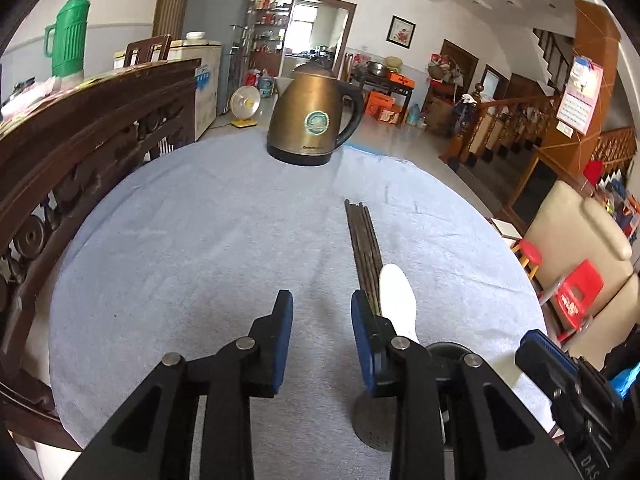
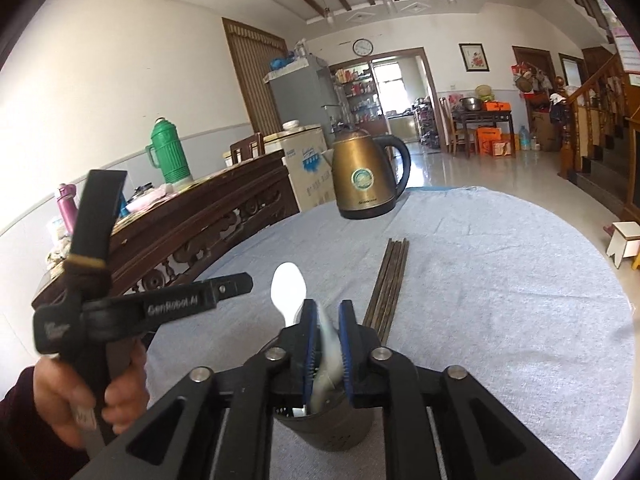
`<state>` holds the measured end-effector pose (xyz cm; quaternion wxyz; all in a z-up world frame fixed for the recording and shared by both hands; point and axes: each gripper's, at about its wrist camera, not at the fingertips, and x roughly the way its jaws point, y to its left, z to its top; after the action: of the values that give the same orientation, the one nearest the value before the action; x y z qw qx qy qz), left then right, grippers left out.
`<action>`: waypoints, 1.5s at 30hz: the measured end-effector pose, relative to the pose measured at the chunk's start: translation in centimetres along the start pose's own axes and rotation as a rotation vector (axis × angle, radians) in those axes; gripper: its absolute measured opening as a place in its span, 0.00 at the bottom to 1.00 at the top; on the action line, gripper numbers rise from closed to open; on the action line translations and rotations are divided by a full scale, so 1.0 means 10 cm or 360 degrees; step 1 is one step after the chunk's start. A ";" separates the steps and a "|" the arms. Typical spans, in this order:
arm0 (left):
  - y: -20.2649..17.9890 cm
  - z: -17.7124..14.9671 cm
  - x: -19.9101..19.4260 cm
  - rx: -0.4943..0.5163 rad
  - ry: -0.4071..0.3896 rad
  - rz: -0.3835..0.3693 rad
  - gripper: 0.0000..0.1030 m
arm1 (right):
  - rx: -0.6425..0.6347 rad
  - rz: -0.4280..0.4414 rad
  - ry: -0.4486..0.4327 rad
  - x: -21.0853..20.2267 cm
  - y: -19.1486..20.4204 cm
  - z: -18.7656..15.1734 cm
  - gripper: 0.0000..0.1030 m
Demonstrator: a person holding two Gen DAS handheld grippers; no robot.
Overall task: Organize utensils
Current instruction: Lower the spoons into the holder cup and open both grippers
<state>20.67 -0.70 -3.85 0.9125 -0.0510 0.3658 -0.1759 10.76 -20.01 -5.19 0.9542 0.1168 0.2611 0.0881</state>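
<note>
A bundle of dark wooden chopsticks [image 1: 362, 248] lies on the pale blue tablecloth; it also shows in the right wrist view [image 2: 390, 284]. A dark round utensil holder [image 2: 326, 426] stands right under my right gripper; its base shows in the left wrist view [image 1: 374, 424]. My right gripper [image 2: 328, 314] is shut on a white spoon [image 2: 289, 286], its handle blurred between the pads above the holder. The spoon's bowl shows in the left wrist view [image 1: 396, 292]. My left gripper [image 1: 322, 304] is open and empty, just left of the chopsticks.
A brass electric kettle [image 1: 314, 116] stands at the far side of the table. A carved wooden bench back [image 1: 80, 148] runs along the left with a green thermos [image 1: 70, 36] behind it. The tablecloth [image 1: 192, 248] covers the round table.
</note>
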 end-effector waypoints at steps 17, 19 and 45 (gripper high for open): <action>-0.02 0.32 0.64 -0.0220 0.0297 -0.0425 0.44 | 0.0186 -0.0099 -0.0075 -0.09 -0.28 0.08 0.31; -0.06 0.30 0.62 -0.0195 0.0290 -0.0459 0.15 | 0.0192 -0.0113 -0.0085 -0.11 -0.31 0.09 0.31; -0.13 -0.13 -0.42 0.0126 0.0008 -0.0081 0.63 | 0.0288 -0.0130 -0.0100 -0.24 -0.41 0.10 0.50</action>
<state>16.60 -0.32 -1.76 0.9081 -0.0237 0.3596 -0.2134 9.69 -24.68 -4.26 0.9502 0.1944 0.2426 0.0214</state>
